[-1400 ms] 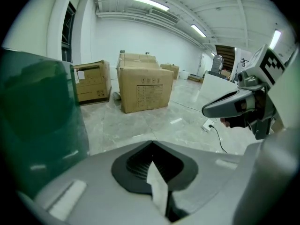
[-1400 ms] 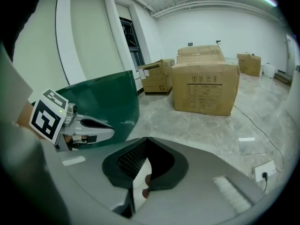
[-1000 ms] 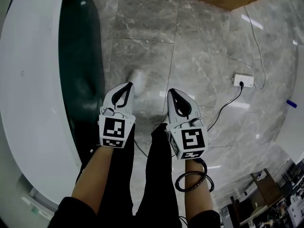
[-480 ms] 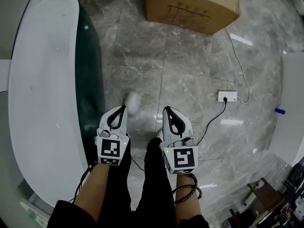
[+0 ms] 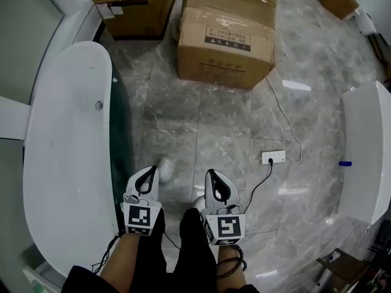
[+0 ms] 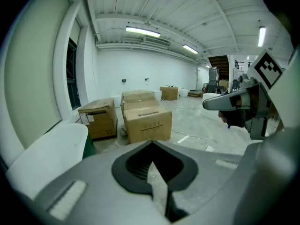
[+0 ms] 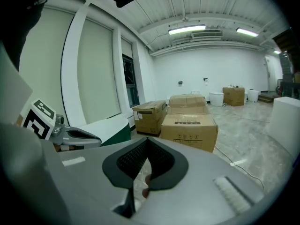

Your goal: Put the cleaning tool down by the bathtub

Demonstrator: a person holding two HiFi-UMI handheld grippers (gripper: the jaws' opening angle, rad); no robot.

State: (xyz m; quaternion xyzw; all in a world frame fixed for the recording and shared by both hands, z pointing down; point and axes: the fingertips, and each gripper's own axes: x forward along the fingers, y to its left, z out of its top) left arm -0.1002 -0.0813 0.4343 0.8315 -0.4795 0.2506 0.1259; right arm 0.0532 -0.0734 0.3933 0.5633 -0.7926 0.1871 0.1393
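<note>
A small white object [image 5: 165,168], which I take for the cleaning tool, lies on the grey marble floor close to the dark green side of the white bathtub [image 5: 64,157]. It is too small and blurred to make out in detail. My left gripper [image 5: 147,176] hangs just short of it, jaws shut and empty. To its right and level with it is my right gripper [image 5: 211,177], also shut with nothing in it. In the left gripper view the left gripper [image 6: 151,142] points toward the boxes, with the bathtub [image 6: 47,149] at lower left. In the right gripper view, the right gripper [image 7: 147,139] has the bathtub [image 7: 110,124] on its left.
Two cardboard boxes [image 5: 226,38] [image 5: 131,5] stand on the floor beyond the tub's far end. A white power strip [image 5: 273,157] with cables lies to the right. A white block [image 5: 366,157] borders the right side. The person's dark trouser legs [image 5: 195,249] are below the grippers.
The head view has pulled back and tilted up, bringing the boxes into sight. Both grippers sit lower in the frame, still shut. The white object stays on the floor by the tub.
</note>
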